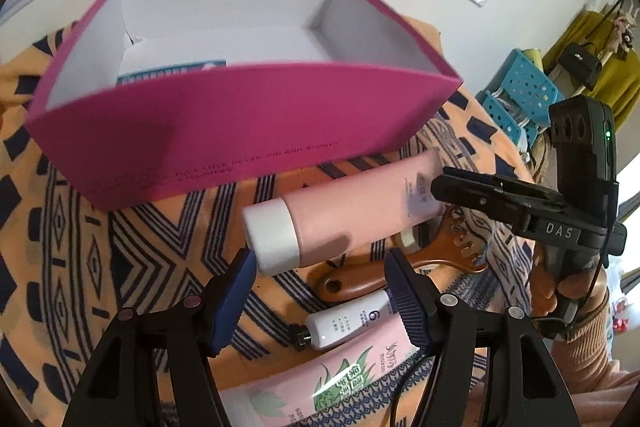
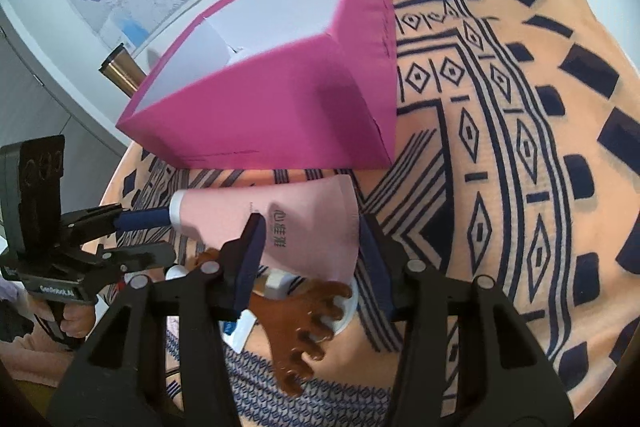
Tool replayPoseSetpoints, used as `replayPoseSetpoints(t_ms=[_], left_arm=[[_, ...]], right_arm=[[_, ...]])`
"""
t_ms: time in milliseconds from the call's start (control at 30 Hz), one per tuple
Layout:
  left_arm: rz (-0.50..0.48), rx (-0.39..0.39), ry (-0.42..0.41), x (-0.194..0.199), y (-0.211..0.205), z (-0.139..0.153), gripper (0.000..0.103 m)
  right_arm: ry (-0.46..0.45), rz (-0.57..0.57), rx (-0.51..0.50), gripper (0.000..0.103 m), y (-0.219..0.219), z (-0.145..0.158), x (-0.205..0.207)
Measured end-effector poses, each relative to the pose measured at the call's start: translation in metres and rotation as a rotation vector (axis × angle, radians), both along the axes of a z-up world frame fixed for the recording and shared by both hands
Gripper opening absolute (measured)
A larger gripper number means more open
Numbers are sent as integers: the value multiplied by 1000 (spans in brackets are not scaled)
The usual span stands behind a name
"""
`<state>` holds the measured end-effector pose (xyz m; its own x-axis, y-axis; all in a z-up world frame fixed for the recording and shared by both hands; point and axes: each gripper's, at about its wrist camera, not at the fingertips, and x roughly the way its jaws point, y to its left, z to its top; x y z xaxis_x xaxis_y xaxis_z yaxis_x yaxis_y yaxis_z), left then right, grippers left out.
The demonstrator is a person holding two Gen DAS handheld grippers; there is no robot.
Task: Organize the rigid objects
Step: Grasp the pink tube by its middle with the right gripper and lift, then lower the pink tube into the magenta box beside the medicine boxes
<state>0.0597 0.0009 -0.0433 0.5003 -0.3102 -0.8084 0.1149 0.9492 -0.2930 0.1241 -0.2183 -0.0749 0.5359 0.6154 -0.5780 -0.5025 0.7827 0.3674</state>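
Gripping the pink tube (image 2: pixel 280 223), the right gripper (image 2: pixel 308 259) faces the magenta box (image 2: pixel 272 115); left gripper (image 1: pixel 320 291) gapes empty.

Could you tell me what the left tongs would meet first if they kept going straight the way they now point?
Probably the pink tube: its white-capped end lies just ahead of the left tongs, between the fingertips' line and the magenta box behind it. Depth is uncertain.

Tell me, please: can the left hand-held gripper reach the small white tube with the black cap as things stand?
Probably yes. The small white tube lies uncovered on the patterned cloth, just beyond the left hand-held gripper, whose jaws stand open and empty. The wooden comb beside it is close and might be bumped.
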Motion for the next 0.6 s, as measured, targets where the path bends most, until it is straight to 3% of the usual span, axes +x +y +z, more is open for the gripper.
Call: replayPoseSetpoints(t_ms=[600], left_arm=[[-5,31,-148,-19,0,56,67]], right_arm=[[-175,9,-16,51,2,59,-38]])
